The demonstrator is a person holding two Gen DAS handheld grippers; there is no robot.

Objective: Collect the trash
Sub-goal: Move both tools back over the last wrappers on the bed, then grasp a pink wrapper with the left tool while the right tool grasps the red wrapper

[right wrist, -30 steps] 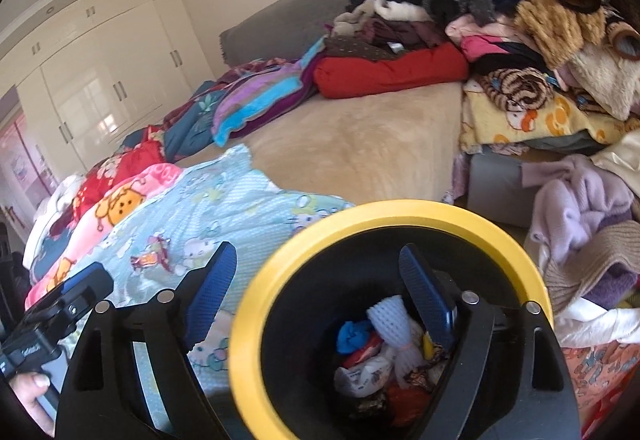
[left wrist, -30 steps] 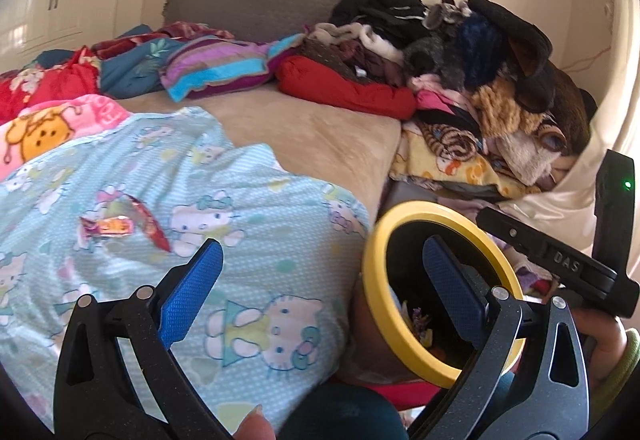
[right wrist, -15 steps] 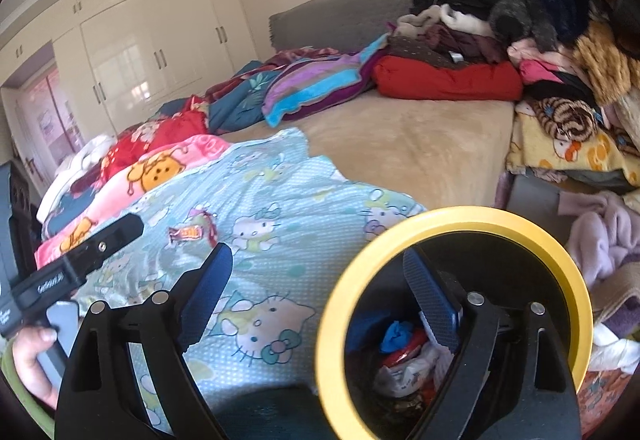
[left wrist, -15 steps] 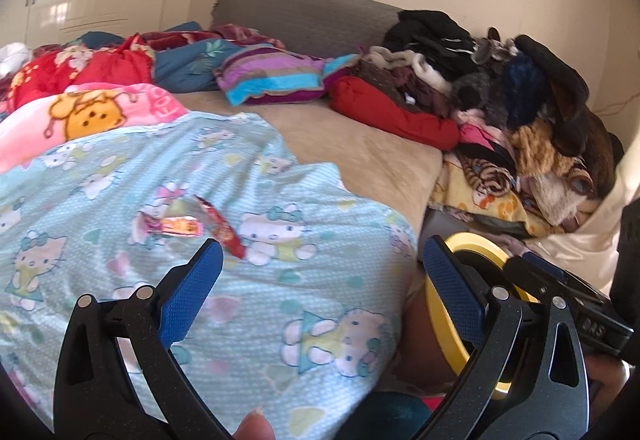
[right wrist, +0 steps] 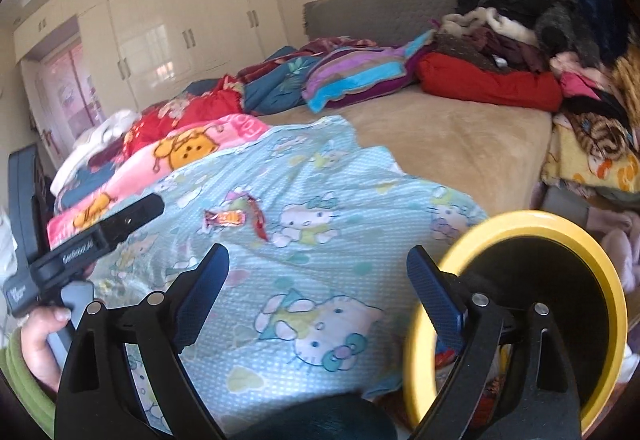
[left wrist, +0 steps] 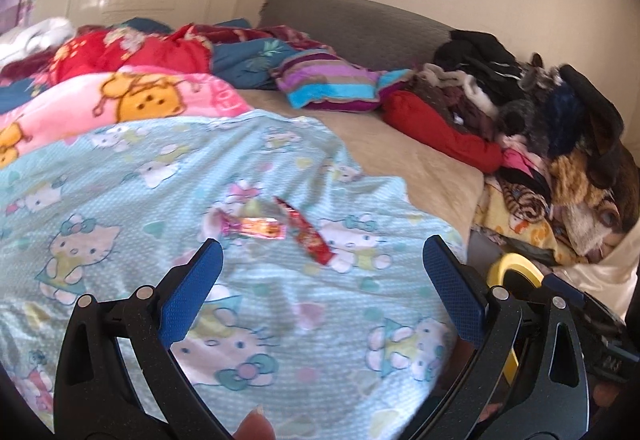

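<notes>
Two wrappers lie on the light-blue cat-print blanket (left wrist: 120, 176): an orange-pink candy wrapper (left wrist: 256, 227) and a long red wrapper (left wrist: 308, 237) just right of it. They also show in the right wrist view, candy wrapper (right wrist: 225, 218) and red wrapper (right wrist: 258, 218). My left gripper (left wrist: 320, 256) is open and empty, just short of the wrappers. My right gripper (right wrist: 318, 260) is open and empty, further back. A black trash bin with a yellow rim (right wrist: 516, 218) stands at the bed's right edge; its rim also shows in the left wrist view (left wrist: 516, 267).
A pink cartoon blanket (left wrist: 120, 108), red and striped bedding (left wrist: 328, 88) lie further up the bed. A tall pile of clothes (left wrist: 560, 128) fills the right side. A grey headboard (left wrist: 352, 24) and white wardrobes (right wrist: 168, 36) stand behind.
Both grippers have swung left, away from the bin and over the blue blanket. The left gripper has come closer to the wrappers, which now sit between its fingers' line of sight.
</notes>
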